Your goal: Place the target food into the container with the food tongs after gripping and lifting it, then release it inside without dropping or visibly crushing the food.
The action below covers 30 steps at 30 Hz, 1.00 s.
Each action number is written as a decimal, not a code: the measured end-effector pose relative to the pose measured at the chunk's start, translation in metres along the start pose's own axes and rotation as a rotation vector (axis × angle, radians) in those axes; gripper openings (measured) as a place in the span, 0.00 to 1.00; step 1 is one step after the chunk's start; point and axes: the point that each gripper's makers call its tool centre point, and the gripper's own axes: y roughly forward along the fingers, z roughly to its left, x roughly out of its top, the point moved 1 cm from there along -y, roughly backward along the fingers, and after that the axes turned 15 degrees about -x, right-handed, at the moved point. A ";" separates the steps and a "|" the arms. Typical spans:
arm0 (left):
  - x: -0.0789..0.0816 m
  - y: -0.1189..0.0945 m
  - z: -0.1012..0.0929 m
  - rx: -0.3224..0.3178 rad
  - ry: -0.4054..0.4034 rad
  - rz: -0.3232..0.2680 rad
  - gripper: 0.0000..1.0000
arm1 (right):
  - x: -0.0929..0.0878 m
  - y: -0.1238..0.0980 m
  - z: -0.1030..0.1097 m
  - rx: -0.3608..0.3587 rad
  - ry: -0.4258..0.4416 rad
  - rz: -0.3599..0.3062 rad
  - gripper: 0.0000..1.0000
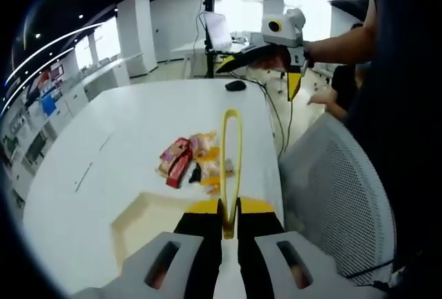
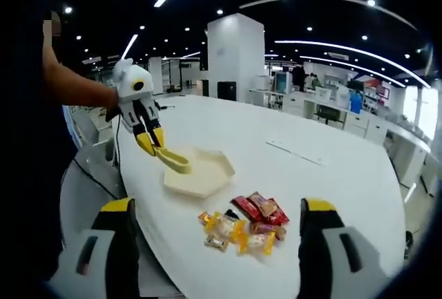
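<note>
Your biggest risk is the table (image 2: 297,140) edge: the snack pile (image 2: 242,226) lies near it on your side, and a sideways nudge from the tongs (image 1: 231,168) could sweep a packet off onto the floor or the mesh chair (image 1: 338,188). Next comes the tray (image 2: 199,171), a pale six-sided dish just beside the pile; push down on its rim and it may tip or slide. Then the tongs themselves: your left gripper (image 1: 228,226) is clamped on their yellow handle, and in the left gripper view the two arms lie almost together with nothing between them, tips above the pile. Squeeze too hard on a soft packet and you will likely dent it; too lightly and a slick wrapper may slip out on the way up. Your right gripper (image 2: 217,233) hangs wide apart and empty over the snacks, so keep it out of the way.

The snacks look small and wrapped, red packets (image 1: 176,161) beside yellow and orange ones (image 2: 238,233), touching and partly overlapping, so picking out one alone may prove fiddly.
</note>
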 end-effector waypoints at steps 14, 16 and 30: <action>0.046 -0.044 -0.010 0.003 0.038 -0.059 0.01 | 0.064 0.011 0.038 0.213 -0.004 -0.115 0.76; 0.054 -0.048 -0.014 -0.002 0.039 -0.072 0.01 | 0.074 0.015 0.044 0.244 -0.001 -0.132 0.74; 0.079 -0.055 -0.033 -0.040 0.037 -0.150 0.02 | 0.102 0.028 0.089 0.441 0.064 -0.204 0.45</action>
